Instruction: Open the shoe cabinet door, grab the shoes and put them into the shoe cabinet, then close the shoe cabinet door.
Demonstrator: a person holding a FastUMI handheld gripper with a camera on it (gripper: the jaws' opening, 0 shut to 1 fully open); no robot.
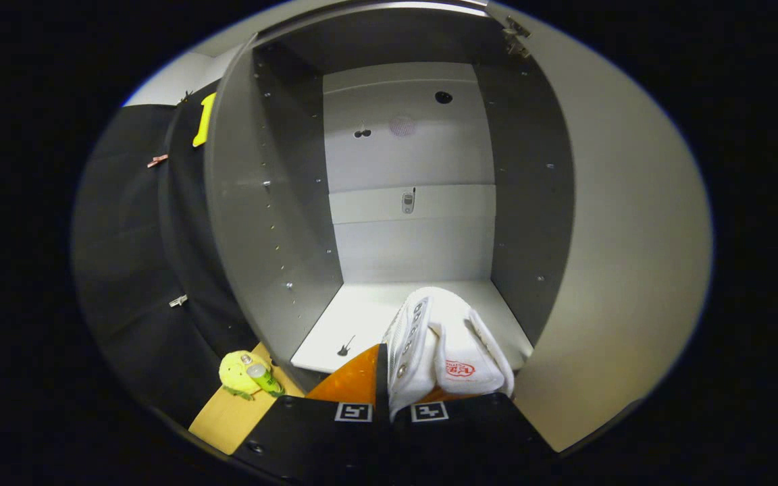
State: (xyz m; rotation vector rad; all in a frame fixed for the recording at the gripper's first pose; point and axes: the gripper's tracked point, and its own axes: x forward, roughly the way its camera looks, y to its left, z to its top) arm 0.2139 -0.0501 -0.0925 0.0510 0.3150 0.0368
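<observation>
The shoe cabinet (274,223) stands straight ahead with its door (625,256) swung wide open on the right. Its grey inside is bare, with a pale bottom shelf (362,317) and a light back panel. A pair of white shoes (446,347) with a red mark on the heel sits pressed together between my fingers, toes pointing into the cabinet over the front of the bottom shelf. My gripper (429,385) is shut on the shoes.
A small yellow-green toy with a green bottle (250,374) lies on the wooden floor left of the cabinet's foot. A hinge (516,35) sits at the door's top. The black cloth wall runs along the left side.
</observation>
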